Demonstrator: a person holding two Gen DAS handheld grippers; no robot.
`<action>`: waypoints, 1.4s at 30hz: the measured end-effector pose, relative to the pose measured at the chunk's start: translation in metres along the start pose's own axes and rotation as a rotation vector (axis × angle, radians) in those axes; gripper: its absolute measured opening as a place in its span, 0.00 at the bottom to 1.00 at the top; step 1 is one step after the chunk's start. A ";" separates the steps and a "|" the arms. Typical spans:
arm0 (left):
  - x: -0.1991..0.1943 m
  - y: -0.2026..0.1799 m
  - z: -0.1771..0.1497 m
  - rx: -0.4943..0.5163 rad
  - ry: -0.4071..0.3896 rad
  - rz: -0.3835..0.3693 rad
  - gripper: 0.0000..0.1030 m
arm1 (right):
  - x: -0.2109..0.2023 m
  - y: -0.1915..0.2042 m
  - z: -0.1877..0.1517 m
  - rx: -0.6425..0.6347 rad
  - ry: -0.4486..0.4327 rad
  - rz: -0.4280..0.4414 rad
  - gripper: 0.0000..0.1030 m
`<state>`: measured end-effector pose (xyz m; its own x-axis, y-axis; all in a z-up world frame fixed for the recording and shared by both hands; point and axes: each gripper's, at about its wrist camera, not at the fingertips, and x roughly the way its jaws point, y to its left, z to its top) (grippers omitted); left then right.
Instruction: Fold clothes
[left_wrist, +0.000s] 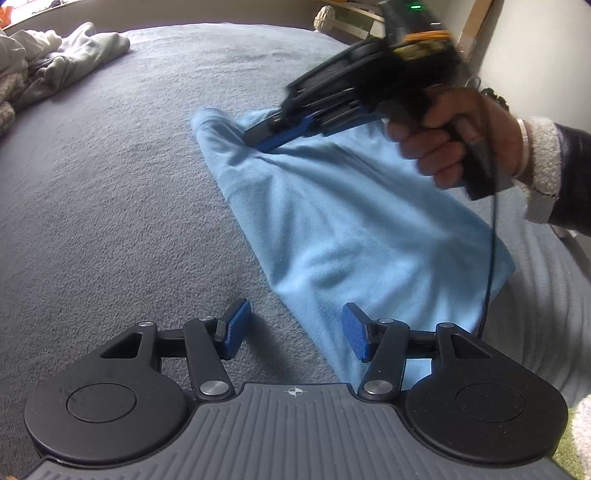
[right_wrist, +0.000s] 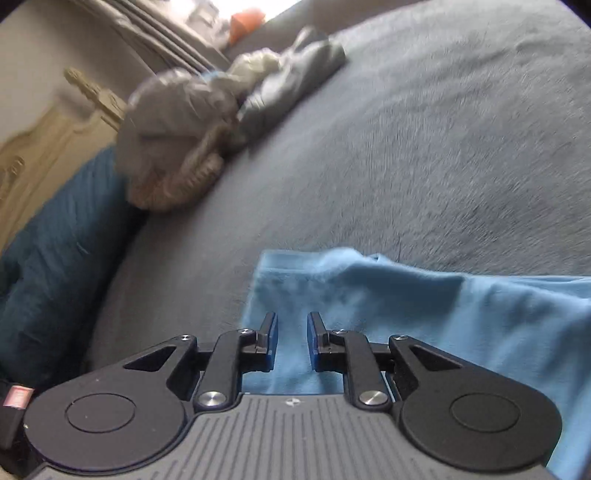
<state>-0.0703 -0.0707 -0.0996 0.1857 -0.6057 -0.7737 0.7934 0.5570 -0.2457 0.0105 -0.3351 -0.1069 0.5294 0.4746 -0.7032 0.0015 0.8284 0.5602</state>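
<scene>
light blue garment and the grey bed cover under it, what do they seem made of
Light blue garment: looks like soft matte knit, maybe cotton jersey; it drapes in soft creases with no sheen. Grey bed cover: looks like fleece or plush; a short fuzzy nap shows brushed streaks.

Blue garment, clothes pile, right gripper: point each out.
blue garment (left_wrist: 332, 221): left wrist view, middle of the cloth.
clothes pile (right_wrist: 207, 122): right wrist view, grey bundle's centre.
right gripper (right_wrist: 291, 341): right wrist view, gap between fingertips.
</scene>
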 end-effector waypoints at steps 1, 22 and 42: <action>0.000 0.000 -0.001 -0.001 0.001 0.003 0.53 | 0.000 -0.002 0.002 0.034 -0.045 -0.010 0.16; -0.017 -0.012 -0.011 -0.029 0.013 0.055 0.54 | -0.026 0.024 0.009 0.050 0.029 0.233 0.26; -0.031 -0.029 0.000 0.043 -0.118 0.124 0.54 | -0.075 0.023 -0.057 0.129 -0.013 0.181 0.34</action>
<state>-0.0989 -0.0683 -0.0689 0.3482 -0.5979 -0.7220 0.7836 0.6083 -0.1258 -0.0779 -0.3347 -0.0665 0.5415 0.6077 -0.5809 0.0132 0.6847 0.7287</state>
